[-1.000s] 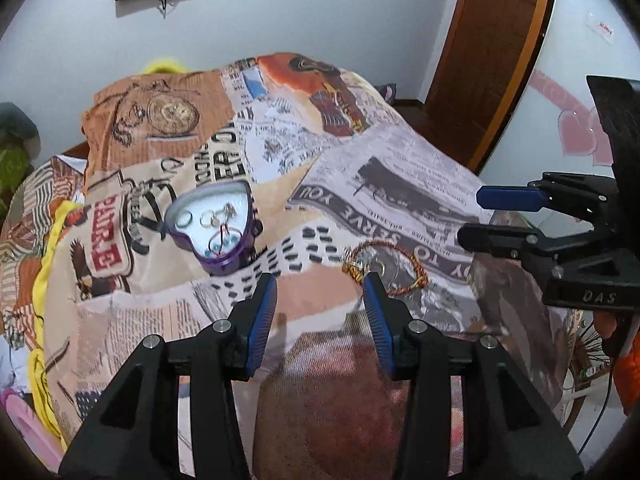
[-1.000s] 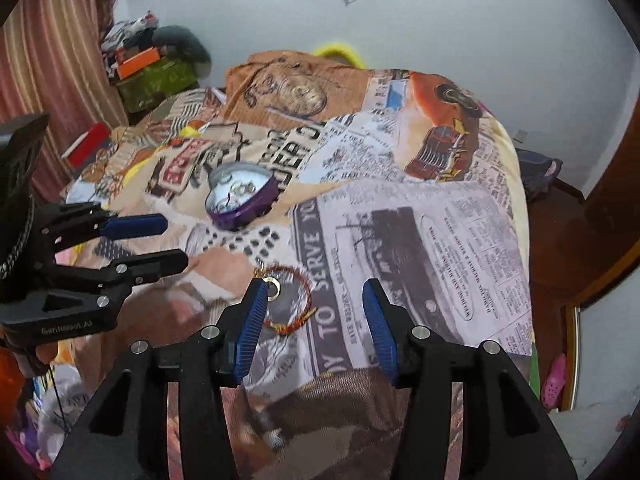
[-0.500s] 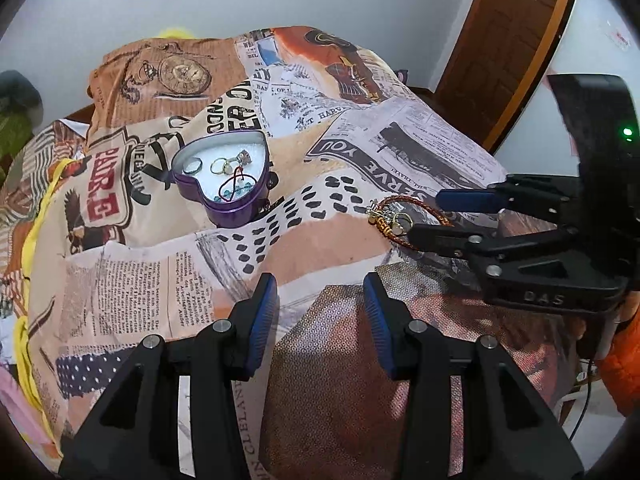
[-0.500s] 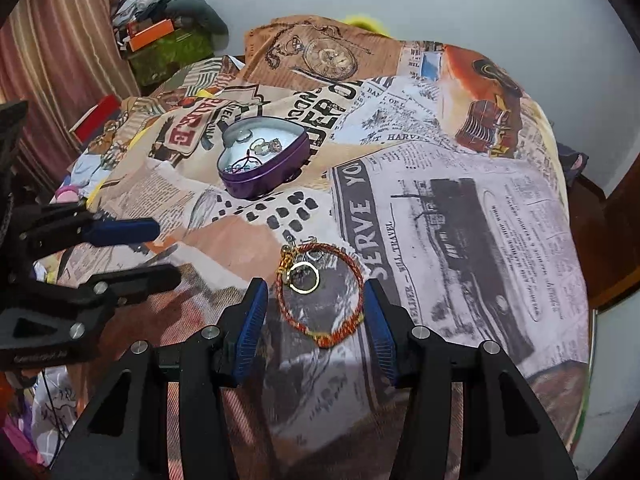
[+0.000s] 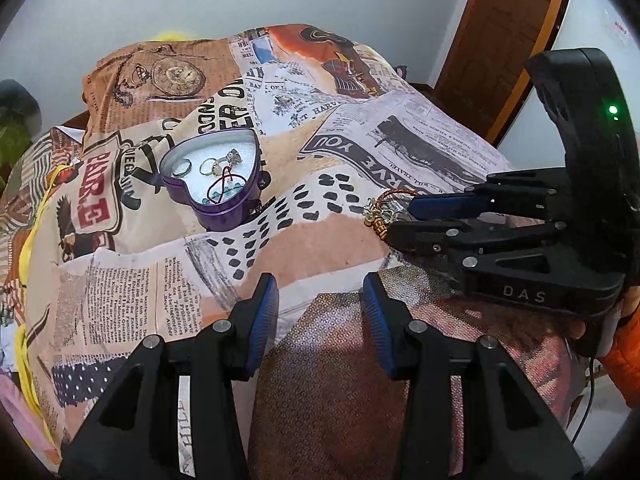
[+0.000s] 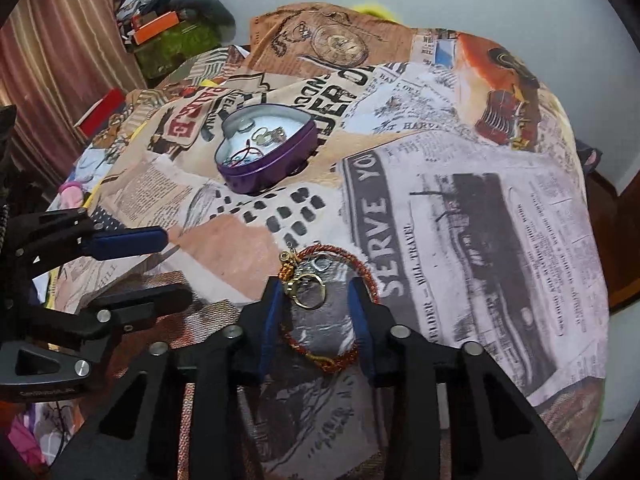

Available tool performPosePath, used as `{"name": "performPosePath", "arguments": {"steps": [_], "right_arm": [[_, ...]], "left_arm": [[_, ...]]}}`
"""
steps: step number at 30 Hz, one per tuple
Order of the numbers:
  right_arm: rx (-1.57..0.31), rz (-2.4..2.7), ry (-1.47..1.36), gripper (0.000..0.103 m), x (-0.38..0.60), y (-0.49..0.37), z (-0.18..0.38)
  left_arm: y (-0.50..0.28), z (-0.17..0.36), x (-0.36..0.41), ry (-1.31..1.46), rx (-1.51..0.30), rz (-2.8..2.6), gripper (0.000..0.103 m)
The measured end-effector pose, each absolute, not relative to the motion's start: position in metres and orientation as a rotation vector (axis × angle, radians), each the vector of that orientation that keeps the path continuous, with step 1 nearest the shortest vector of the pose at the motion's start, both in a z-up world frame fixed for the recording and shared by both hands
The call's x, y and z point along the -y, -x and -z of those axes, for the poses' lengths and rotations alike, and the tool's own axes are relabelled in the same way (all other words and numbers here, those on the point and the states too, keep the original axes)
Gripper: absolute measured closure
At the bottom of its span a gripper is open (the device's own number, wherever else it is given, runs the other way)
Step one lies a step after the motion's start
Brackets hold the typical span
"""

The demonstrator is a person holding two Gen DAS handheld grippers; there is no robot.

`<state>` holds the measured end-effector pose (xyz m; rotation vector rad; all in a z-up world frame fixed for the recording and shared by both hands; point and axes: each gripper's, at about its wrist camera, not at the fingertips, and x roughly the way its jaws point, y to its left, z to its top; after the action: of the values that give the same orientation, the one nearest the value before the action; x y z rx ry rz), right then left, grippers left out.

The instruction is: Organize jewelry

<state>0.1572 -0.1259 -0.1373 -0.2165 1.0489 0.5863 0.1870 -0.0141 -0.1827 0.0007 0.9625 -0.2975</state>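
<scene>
R gripper (image 6: 316,292) low, astride bracelet (image 6: 332,312)

One heart-shaped tin (image 5: 224,208) is being counted on the bed (image 5: 132,280), one braided bracelet (image 6: 362,276) beside it, three rings (image 5: 210,166) and one beaded string (image 5: 224,194) inside, and two grippers (image 5: 316,312) (image 6: 314,314).

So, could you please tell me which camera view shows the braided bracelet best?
The right wrist view: the whole braided bracelet, with its gold ring, lies on the bedspread between the right tool's open fingers. In the left wrist view, that tool hides most of it.
</scene>
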Motion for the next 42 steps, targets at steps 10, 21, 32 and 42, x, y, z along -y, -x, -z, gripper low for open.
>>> {"name": "performPosePath", "arguments": {"steps": [10, 21, 32, 42], "right_arm": [[-1.044, -0.596, 0.208, 0.086, 0.129, -0.154, 0.133], [-0.951, -0.565, 0.132, 0.086, 0.158, -0.147, 0.1], [-0.93, -0.524, 0.106, 0.086, 0.183, -0.152, 0.1], [-0.943, -0.535, 0.079, 0.086, 0.196, -0.156, 0.11]], "left_arm": [[-0.19, 0.173, 0.018, 0.014, -0.951, 0.309, 0.059], [-0.2, 0.166, 0.038, 0.009, -0.938, 0.358, 0.059], [-0.213, 0.173, 0.077, -0.008, -0.957, 0.457, 0.095], [-0.228, 0.19, 0.075, 0.013, -1.036, 0.389, 0.094]]}}
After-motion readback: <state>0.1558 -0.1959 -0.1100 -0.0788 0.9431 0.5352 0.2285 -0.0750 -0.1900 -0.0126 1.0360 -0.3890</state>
